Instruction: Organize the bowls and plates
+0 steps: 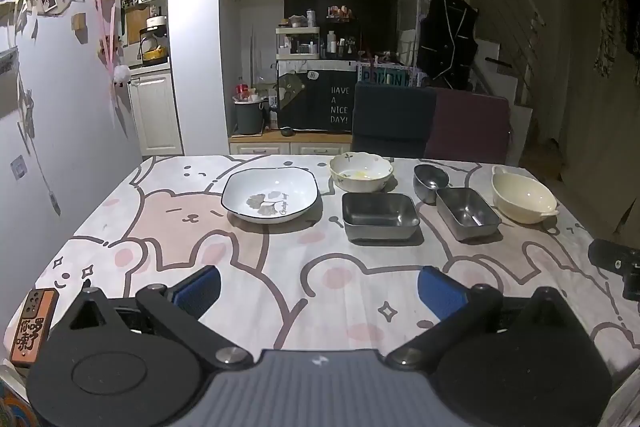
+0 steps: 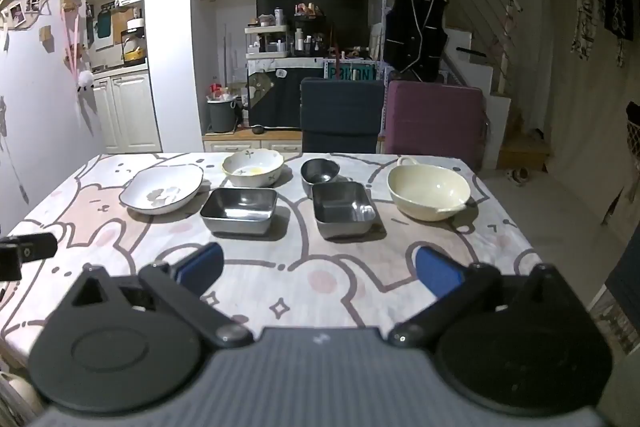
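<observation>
On the far half of the table stand a white square plate (image 1: 270, 195) (image 2: 162, 193), a scalloped flowered bowl (image 1: 361, 171) (image 2: 253, 167), a wide steel tray (image 1: 380, 215) (image 2: 239, 209), a small round steel bowl (image 1: 430, 182) (image 2: 320, 171), a squarer steel tray (image 1: 467, 213) (image 2: 344, 209) and a cream two-handled bowl (image 1: 524, 197) (image 2: 428, 191). My left gripper (image 1: 318, 289) hovers open over the near table, nothing between its blue pads. My right gripper (image 2: 318, 273) is likewise open and holds nothing, short of the steel trays.
A bear-print cloth (image 1: 240, 267) covers the table. A brown case with characters (image 1: 32, 323) lies at the near left corner. Two chairs, dark blue (image 2: 342, 115) and purple (image 2: 434, 123), stand behind the far edge. The other gripper's black tip (image 1: 616, 261) (image 2: 28, 249) shows at each view's side.
</observation>
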`<state>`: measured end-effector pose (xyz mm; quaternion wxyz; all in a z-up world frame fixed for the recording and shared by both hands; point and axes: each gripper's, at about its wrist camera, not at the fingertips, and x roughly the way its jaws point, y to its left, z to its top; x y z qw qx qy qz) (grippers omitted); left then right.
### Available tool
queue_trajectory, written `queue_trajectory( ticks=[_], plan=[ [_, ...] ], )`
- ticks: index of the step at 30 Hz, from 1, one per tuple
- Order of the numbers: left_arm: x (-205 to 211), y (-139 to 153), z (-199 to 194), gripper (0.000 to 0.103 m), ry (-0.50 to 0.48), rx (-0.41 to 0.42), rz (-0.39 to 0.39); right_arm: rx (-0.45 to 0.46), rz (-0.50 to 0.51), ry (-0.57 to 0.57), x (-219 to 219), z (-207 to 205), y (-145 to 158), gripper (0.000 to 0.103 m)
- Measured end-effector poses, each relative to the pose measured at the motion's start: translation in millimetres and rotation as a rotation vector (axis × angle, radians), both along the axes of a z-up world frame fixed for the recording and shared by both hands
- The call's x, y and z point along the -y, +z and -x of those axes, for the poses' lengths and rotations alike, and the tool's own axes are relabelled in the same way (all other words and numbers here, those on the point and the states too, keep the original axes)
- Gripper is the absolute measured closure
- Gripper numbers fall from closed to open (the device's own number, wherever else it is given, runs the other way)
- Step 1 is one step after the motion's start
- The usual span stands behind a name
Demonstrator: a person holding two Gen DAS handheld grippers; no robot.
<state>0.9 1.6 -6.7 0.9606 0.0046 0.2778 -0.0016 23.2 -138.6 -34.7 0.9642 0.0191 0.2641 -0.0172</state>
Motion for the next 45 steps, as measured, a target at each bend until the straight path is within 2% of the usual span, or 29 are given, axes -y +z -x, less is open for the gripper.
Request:
queue_trajectory(
  ticks=[45],
  plan=[
    [2.7, 3.2, 1.0, 0.000, -0.008, -0.003, 0.019, -0.002, 0.006, 0.000, -1.1, -0.4, 0.3, 0.000]
  ],
)
